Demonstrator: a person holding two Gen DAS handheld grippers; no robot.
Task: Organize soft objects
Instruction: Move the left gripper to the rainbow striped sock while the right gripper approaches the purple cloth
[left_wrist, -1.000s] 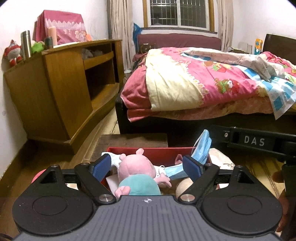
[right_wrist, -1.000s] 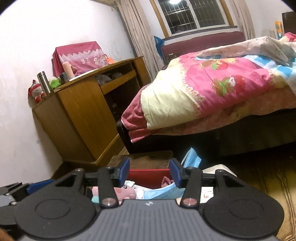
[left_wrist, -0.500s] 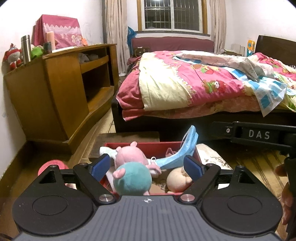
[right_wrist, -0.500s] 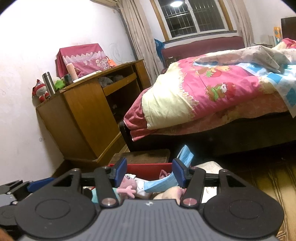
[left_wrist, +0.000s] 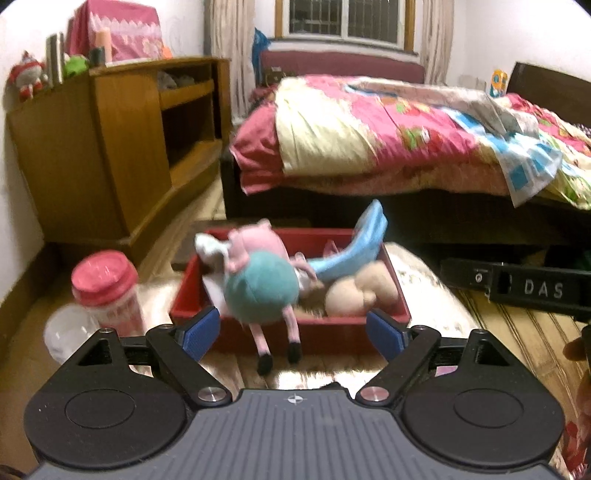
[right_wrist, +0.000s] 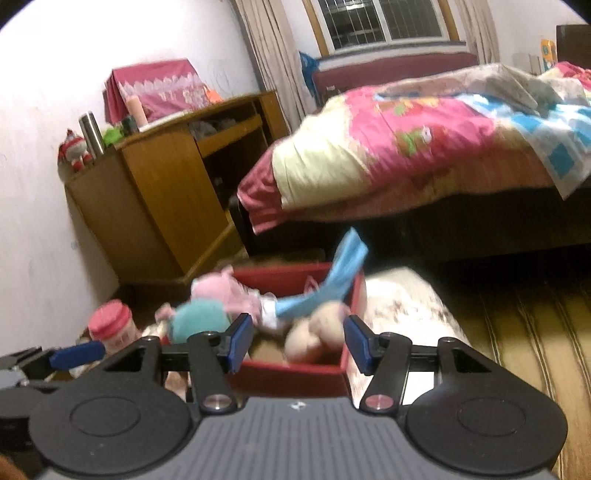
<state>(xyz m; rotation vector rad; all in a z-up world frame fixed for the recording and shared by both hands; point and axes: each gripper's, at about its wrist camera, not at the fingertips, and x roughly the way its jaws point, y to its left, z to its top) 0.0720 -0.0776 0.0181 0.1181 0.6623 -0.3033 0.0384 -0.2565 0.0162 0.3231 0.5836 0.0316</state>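
A red box (left_wrist: 332, 339) sits on the floor before the bed. Inside lie a pink pig plush in a teal dress (left_wrist: 262, 284), a blue cloth (left_wrist: 354, 247) and a beige plush (left_wrist: 354, 295). The pig's legs hang over the front wall. My left gripper (left_wrist: 293, 332) stands wide open, short of the box, with nothing between its pads. In the right wrist view the box (right_wrist: 291, 376), pig (right_wrist: 199, 321), blue cloth (right_wrist: 332, 280) and beige plush (right_wrist: 314, 332) show blurred. My right gripper (right_wrist: 300, 343) is partly open and empty, just short of the box.
A pink-lidded jar (left_wrist: 105, 288) and a clear bottle (left_wrist: 66, 332) stand left of the box. A floral cushion (left_wrist: 424, 291) lies under it. A wooden cabinet (left_wrist: 110, 140) fills the left, the bed (left_wrist: 406, 147) the back. The right gripper's body (left_wrist: 517, 288) crosses the right side.
Both grippers have drawn back from the box, so more of it and the floor shows. The pig's legs now hang over the front wall. The right jaws stand wider.
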